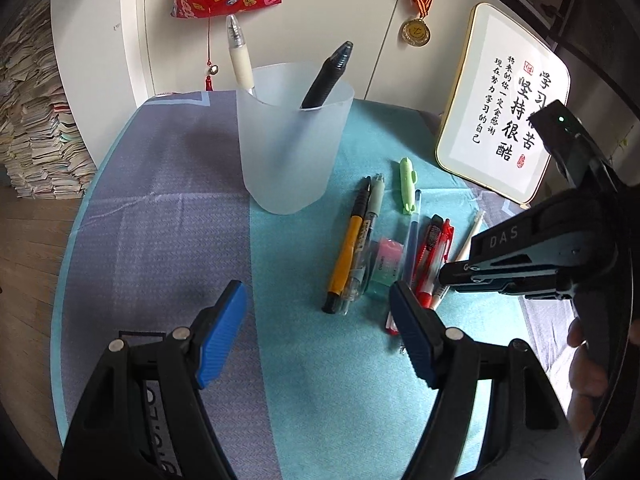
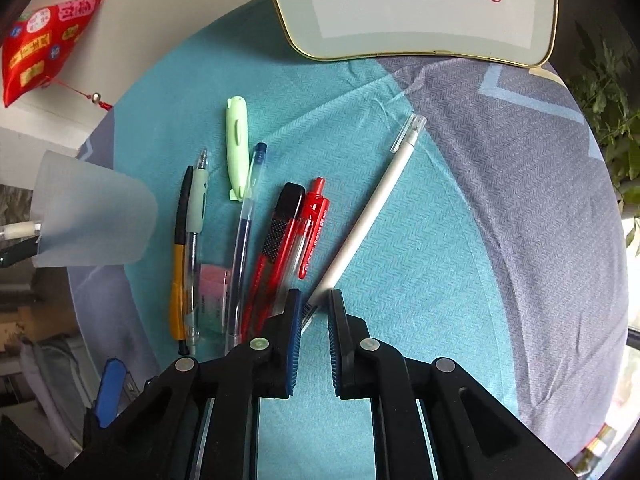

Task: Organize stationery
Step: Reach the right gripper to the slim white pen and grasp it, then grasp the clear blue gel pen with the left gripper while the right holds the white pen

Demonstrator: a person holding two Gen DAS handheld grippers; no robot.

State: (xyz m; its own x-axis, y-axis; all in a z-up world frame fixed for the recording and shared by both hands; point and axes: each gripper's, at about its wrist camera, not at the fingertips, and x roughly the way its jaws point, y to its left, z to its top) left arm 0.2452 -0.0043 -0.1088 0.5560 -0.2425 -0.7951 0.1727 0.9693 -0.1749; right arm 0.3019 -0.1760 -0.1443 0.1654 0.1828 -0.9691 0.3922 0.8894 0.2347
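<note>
A: Where did the stationery lie?

B: In a loose row on the teal part of the cloth-covered worktop (image 2: 400,240), right of a frosted plastic cup (image 1: 290,136). The cup already held a cream-gripped pen (image 1: 239,56) and a black pen (image 1: 328,76), both leaning on its rim.

A: And the row itself?

B: From the cup outward: a yellow-and-black pen (image 2: 179,252) touching a clear pen with a grey-green grip (image 2: 196,216), a pink and green eraser (image 2: 214,292) partly under them, a blue gel pen (image 2: 244,232), a pale green highlighter (image 2: 237,148) just above it, a red utility knife (image 2: 276,240), a red retractable pen (image 2: 314,224), and a white capped pen (image 2: 372,216) lying slanted, apart from the others at its cap end.

A: What was the right gripper (image 2: 314,300) doing?

B: Its jaws stood narrowly apart, straddling the lower end of the white pen, not clearly pressing it.

A: The left gripper (image 1: 316,300)?

B: Spread wide over the cloth near the row, holding nothing. A framed calligraphy board (image 1: 500,120) leaned at the back.
</note>
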